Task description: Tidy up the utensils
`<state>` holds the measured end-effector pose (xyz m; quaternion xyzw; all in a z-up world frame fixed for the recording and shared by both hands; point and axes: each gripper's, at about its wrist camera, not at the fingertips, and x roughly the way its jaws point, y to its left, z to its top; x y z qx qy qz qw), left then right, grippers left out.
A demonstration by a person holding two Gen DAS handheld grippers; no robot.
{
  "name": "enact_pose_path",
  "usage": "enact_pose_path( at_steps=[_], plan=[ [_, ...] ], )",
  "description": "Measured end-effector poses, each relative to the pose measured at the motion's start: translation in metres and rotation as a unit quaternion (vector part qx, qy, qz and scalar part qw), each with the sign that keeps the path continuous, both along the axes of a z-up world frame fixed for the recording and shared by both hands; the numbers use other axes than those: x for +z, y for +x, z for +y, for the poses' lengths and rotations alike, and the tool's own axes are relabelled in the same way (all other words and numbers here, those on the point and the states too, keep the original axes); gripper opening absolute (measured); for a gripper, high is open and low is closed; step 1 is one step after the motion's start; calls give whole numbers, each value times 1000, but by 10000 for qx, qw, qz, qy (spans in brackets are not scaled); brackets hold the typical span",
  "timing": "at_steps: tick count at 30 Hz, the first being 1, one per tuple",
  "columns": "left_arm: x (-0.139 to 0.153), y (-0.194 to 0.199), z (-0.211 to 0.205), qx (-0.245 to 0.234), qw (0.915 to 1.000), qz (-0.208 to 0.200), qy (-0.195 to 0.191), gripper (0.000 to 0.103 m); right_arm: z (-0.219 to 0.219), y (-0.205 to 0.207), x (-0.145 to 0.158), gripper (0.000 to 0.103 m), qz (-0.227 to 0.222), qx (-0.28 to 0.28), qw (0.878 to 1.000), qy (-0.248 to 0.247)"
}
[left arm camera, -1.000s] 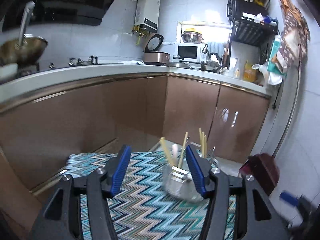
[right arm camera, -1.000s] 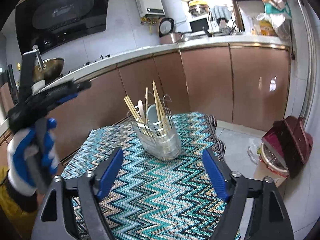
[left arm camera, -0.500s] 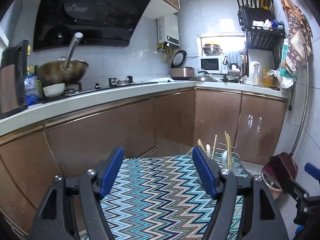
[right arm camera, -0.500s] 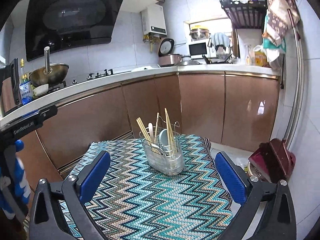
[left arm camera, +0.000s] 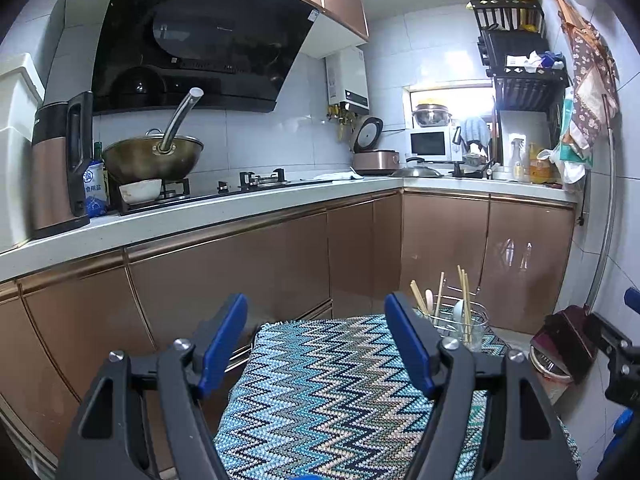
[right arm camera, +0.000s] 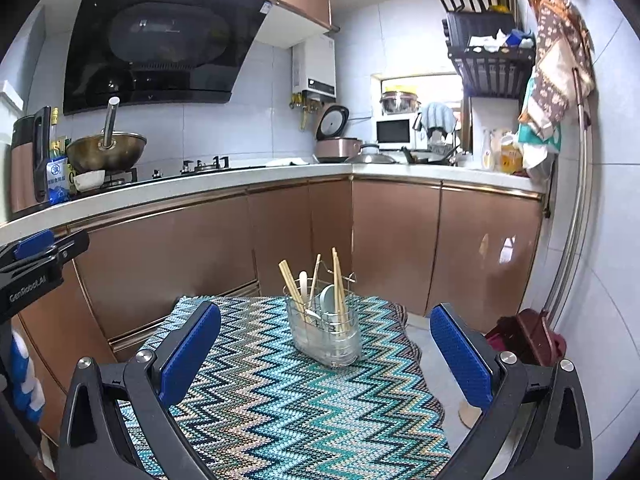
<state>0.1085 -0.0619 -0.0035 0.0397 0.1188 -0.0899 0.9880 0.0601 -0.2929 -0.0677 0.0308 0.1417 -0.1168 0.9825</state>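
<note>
Utensils stand in a wire holder at the far end of the zigzag cloth, their long axes near upright and fanned a little. Chopsticks lean left, another bunch stands near straight, and a pale spoon and a slim white handle sit between them. The holder has a clear cup at its base; I cannot tell how it is divided inside.

The right gripper looks straight along the cloth at the holder, which lies dead ahead between its blue pads but well apart from them. Its jaws stand wide and empty. The left gripper is also spread with nothing in it; from its view the holder sits ahead and off to the right, partly behind the right finger.

By my judgement the right hand is better lined up for a reach. Nothing lies loose on the cloth, so the sorting looks largely done.
</note>
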Motion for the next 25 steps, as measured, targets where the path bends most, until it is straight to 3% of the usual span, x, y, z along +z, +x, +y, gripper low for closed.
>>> enact_pose_path(
  at_steps=[11,25],
  plan=[
    [2,-31,18,-82,9999,-84,-58,70,14,-26,15,103,-222,-29,9997,-98],
    [3,-57,49,145,9996,-67,-244,71,44,-45,20,103,-360,124,9987,-333]
  ],
)
